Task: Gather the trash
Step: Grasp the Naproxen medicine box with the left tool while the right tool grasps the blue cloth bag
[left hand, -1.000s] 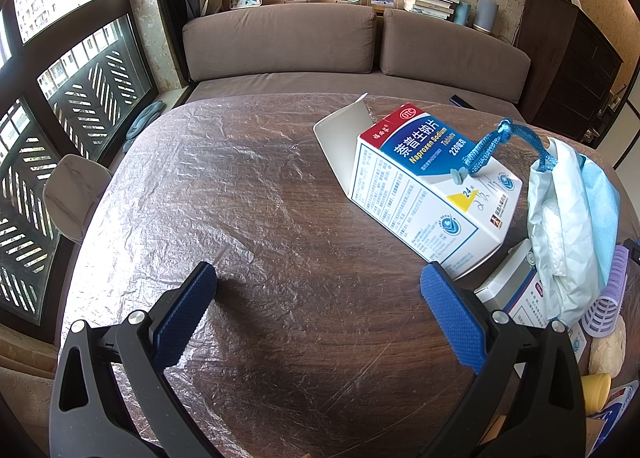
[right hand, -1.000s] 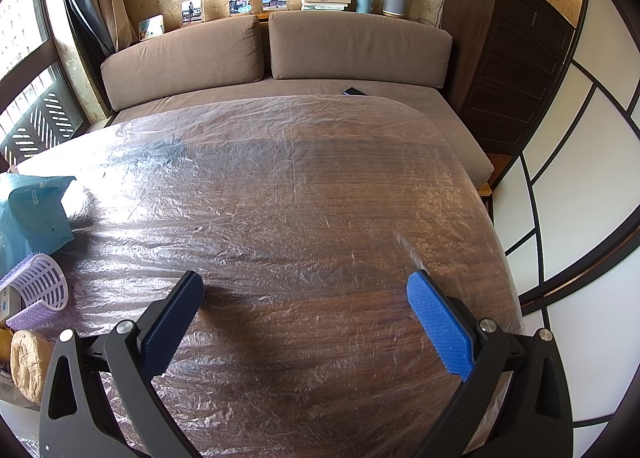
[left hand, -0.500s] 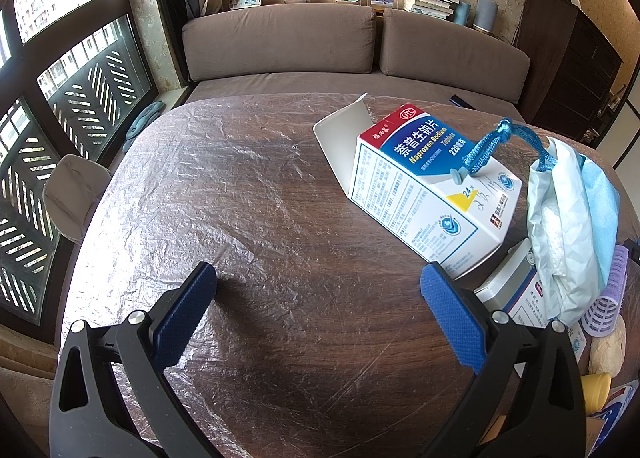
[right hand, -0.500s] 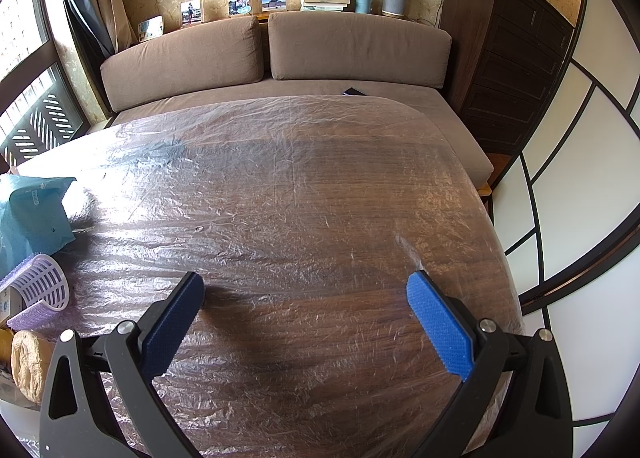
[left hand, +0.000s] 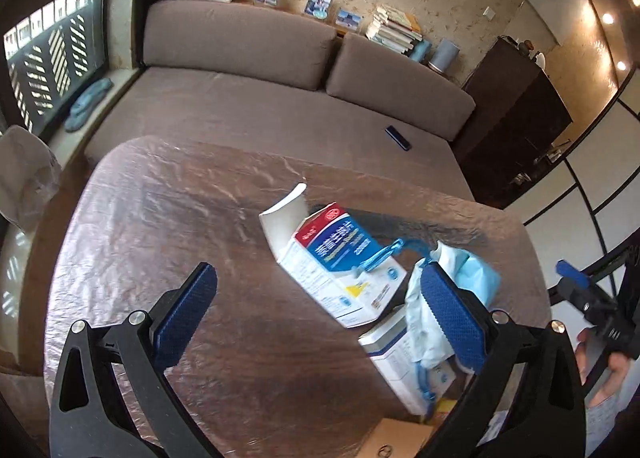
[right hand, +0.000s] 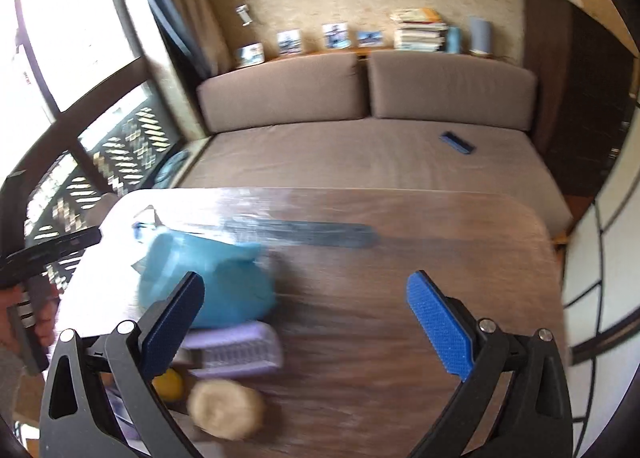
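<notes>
An open white, red and blue medicine box (left hand: 336, 258) lies on the plastic-covered wooden table (left hand: 160, 218), with a blue strap across it. A light blue bag (left hand: 464, 274) lies to its right, over a smaller white box (left hand: 396, 354). In the right wrist view the blue bag (right hand: 216, 278), a lilac mesh basket (right hand: 240, 350), a tan round lump (right hand: 224, 410) and a yellow piece (right hand: 170, 384) lie at the lower left. My left gripper (left hand: 316, 314) is open, high above the table. My right gripper (right hand: 304, 322) is open and empty, also raised.
A brown sofa (left hand: 280, 70) stands behind the table with a dark phone (left hand: 398, 138) on its seat. A dark cabinet (left hand: 516, 118) is at the right and a window (left hand: 44, 54) at the left. A cardboard edge (left hand: 396, 438) shows at the bottom.
Both grippers have risen and pulled back from the table, so more of the room shows. The right gripper has swung left toward the pile. Both stay open.
</notes>
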`<state>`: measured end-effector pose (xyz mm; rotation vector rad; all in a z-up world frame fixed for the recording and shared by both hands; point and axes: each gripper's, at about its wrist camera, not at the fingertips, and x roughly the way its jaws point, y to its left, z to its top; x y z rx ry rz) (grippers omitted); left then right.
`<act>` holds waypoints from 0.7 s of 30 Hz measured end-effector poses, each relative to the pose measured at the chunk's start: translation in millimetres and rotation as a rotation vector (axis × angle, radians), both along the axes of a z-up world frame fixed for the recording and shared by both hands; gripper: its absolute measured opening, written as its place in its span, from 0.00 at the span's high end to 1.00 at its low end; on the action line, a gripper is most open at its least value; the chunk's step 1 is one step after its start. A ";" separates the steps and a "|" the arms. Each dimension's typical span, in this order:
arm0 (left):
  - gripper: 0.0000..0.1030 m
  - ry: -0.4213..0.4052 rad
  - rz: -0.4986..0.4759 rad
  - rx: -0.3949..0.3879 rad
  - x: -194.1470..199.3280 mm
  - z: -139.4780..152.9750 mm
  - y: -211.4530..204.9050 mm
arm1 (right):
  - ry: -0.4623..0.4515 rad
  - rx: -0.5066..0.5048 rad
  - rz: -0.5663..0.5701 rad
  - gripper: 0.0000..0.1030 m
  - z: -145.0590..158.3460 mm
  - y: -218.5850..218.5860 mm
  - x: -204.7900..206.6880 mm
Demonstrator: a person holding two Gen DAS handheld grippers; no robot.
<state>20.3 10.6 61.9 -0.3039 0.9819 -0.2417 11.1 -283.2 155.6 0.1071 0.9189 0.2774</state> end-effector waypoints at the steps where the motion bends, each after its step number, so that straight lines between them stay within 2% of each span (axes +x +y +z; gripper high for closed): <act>1: 0.01 0.017 0.005 0.003 7.6 -0.4 -4.3 | 0.024 0.010 0.028 0.04 -1.8 15.0 7.9; 4: 0.01 0.071 -0.006 0.051 29.9 -6.5 -23.1 | 0.064 -0.012 0.083 0.04 -9.6 52.4 25.1; 6: 0.01 0.109 -0.012 0.050 37.3 -12.4 -27.4 | 0.117 -0.004 0.111 0.04 -19.7 72.7 34.5; 9: 0.01 0.141 0.007 0.071 45.7 -22.1 -30.4 | 0.169 0.013 0.115 0.04 -35.1 87.1 43.1; 15: 0.01 0.178 0.014 0.067 53.3 -37.8 -22.1 | 0.229 -0.050 0.116 0.04 -59.0 105.9 55.8; 17: 0.01 0.182 0.017 0.068 54.3 -42.1 -19.0 | 0.232 -0.029 0.112 0.10 -60.9 106.7 59.5; 18: 0.05 0.187 0.016 0.068 54.2 -44.1 -17.9 | 0.239 -0.021 0.108 0.11 -61.7 106.5 61.3; 21: 0.08 0.182 -0.007 0.082 52.6 -45.7 -17.0 | 0.257 0.015 0.100 0.27 -62.1 98.7 63.7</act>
